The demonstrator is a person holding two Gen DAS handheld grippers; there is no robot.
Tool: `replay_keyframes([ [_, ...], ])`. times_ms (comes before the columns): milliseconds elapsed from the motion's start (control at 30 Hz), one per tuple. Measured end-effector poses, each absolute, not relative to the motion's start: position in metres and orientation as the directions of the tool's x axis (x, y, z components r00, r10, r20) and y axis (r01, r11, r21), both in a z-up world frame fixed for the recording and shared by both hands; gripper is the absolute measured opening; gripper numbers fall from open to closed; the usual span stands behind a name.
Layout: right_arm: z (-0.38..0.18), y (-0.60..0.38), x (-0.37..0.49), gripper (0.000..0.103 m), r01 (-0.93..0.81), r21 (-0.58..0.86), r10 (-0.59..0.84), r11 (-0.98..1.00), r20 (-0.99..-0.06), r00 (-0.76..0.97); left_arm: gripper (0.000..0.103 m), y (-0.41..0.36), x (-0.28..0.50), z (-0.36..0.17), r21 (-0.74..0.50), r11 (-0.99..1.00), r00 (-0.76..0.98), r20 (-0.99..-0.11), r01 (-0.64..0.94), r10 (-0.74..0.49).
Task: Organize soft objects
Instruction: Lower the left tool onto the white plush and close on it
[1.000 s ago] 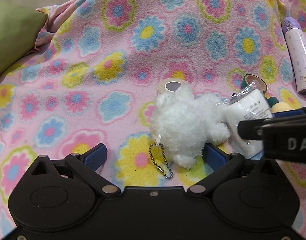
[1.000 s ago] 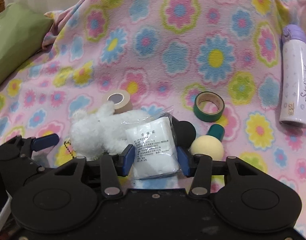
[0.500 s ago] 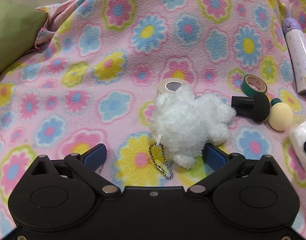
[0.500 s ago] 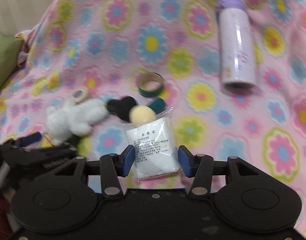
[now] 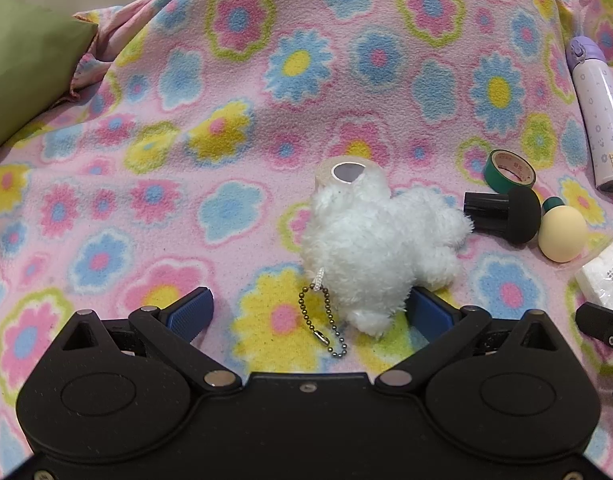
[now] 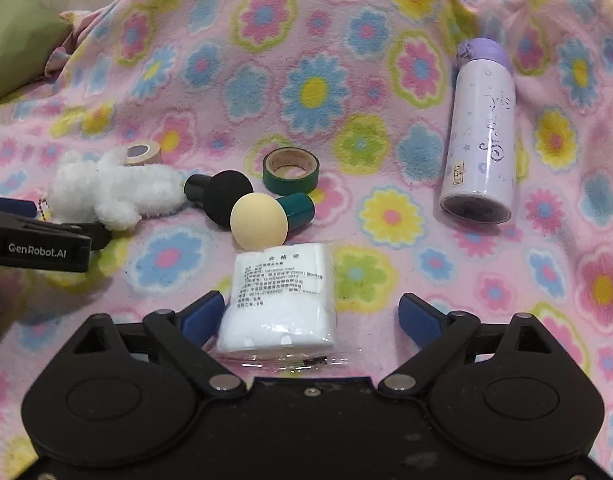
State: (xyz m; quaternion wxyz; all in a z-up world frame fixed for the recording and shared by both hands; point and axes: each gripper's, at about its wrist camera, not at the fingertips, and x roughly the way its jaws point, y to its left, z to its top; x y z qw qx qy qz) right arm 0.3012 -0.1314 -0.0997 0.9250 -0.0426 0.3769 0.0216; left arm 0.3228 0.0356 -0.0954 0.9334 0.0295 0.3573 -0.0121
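Right wrist view shows the right gripper (image 6: 310, 312) letting go of the white cotton pack (image 6: 280, 300): its fingers have just been opening and now stand wide, the pack lying between them on the flowered blanket (image 6: 346, 80), just below the cream sponge (image 6: 258, 220). Placing looks done; next, I judge, comes backing off without dragging the plastic wrap. Both grippers tilt downward toward the blanket. Over on the left, the left gripper (image 5: 306, 308) waits with fingers spread (nothing pinched), the white plush toy (image 5: 370, 248) partly between them, probably next to grasp.
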Motion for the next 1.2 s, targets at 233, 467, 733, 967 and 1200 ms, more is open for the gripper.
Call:
replay_keyframes([
  [233,-0.103,-0.142,0.304,0.100,-0.081,0.025,0.075,0.996,-0.701,0.709,0.100,0.043,0.317,-0.093,0.018,0.999,0.761,-0.647,-0.035,0.038],
  [467,-0.104,-0.142,0.304,0.101,-0.081,0.037,0.084,0.996,-0.702,0.707,0.099,0.062,0.312,-0.089,-0.038,0.980,0.747,-0.654,-0.193,0.122],
  [733,-0.104,-0.145,0.305,0.102,-0.082,0.053,0.096,0.995,-0.700,0.708,0.099,0.058,0.290,-0.073,-0.031,0.988,0.732,-0.675,-0.154,0.093],
  [967,-0.104,-0.145,0.304,0.102,-0.079,0.059,0.097,0.995,-0.698,0.710,0.099,0.053,0.307,-0.066,-0.236,0.950,0.678,-0.734,-0.203,-0.038],
  [1200,-0.104,-0.146,0.303,0.102,-0.077,0.063,0.099,0.995,-0.696,0.711,0.099,0.029,0.329,-0.089,-0.165,0.961,0.649,-0.761,-0.220,0.018],
])
